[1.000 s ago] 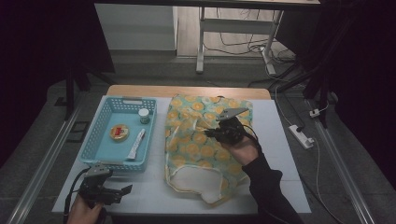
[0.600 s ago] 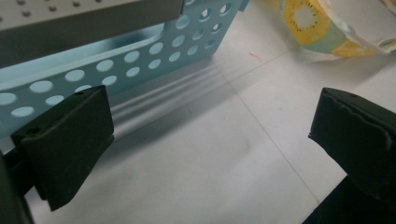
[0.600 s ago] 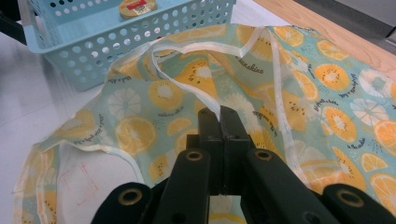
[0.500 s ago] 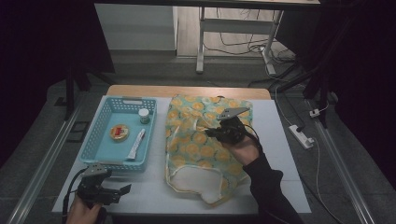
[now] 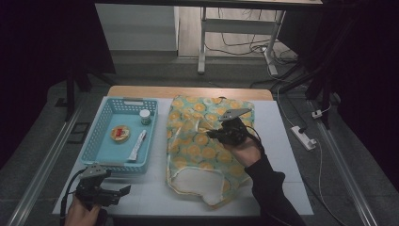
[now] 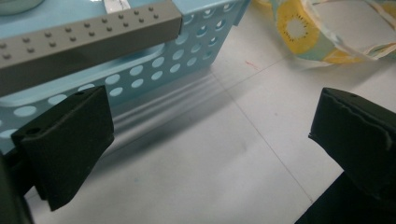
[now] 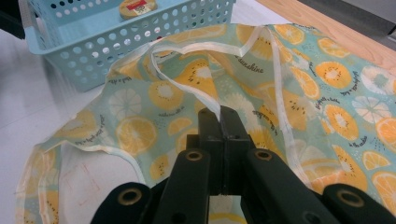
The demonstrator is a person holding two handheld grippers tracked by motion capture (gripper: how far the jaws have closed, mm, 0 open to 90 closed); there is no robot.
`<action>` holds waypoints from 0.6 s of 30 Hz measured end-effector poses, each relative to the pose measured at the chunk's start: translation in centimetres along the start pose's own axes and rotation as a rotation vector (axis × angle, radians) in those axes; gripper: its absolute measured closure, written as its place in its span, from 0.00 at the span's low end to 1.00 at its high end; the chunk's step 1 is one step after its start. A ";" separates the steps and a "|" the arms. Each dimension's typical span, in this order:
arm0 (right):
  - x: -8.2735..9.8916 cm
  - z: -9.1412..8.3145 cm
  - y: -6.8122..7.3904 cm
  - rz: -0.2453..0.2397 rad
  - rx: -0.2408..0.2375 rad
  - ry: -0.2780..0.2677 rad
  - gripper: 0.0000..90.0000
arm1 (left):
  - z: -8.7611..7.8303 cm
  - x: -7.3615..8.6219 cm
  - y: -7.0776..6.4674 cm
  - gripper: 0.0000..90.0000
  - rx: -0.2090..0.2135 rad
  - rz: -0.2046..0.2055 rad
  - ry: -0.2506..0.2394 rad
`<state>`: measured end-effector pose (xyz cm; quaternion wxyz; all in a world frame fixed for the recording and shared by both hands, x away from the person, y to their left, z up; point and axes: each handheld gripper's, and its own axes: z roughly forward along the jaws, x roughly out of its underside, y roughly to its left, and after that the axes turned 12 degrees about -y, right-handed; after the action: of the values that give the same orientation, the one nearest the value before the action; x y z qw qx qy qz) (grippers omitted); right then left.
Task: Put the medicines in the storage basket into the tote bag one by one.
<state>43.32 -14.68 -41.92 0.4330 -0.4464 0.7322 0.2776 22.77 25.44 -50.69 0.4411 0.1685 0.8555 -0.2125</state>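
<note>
White table [image 5: 155, 193] under you: your left gripper [image 5: 123, 190] hovers wide open and empty just before the basket [image 5: 101, 157]. Mid-table lies the fruit-print bag [image 5: 197, 150]; your right gripper [image 5: 210, 134] pinches its strap [image 7: 187, 88], jaws clamped.

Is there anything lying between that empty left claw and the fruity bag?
Nothing visible. The left claw hovers open just in front of the blue basket, with bare table between it and the bag. The right claw already pinches the bag's strap.
</note>
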 end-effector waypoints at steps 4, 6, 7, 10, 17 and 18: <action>0.0 0.0 0.0 -0.001 0.002 0.002 1.00 | -0.4 -0.3 0.0 0.00 0.012 0.001 -0.018; 0.0 0.0 -0.1 0.000 0.000 0.002 1.00 | -0.6 -0.5 0.1 0.00 0.017 -0.004 -0.029; 0.0 0.0 -0.1 -0.001 0.000 0.002 1.00 | -0.8 -0.6 0.2 0.00 0.023 -0.006 -0.039; 0.0 -0.1 -0.1 0.002 0.002 0.001 1.00 | -1.0 -0.8 0.4 0.00 0.033 -0.017 -0.053; 0.1 -0.2 -0.3 0.009 0.005 -0.002 1.00 | -0.9 -1.3 0.8 0.00 0.075 -0.017 -0.058; 0.1 -0.2 -0.3 0.010 0.005 -0.003 1.00 | -0.9 -1.4 0.9 0.00 0.085 -0.017 -0.059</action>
<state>43.47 -14.99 -41.87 0.4337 -0.4416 0.7344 0.2785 23.38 26.49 -49.27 0.4570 0.1736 0.8336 -0.2573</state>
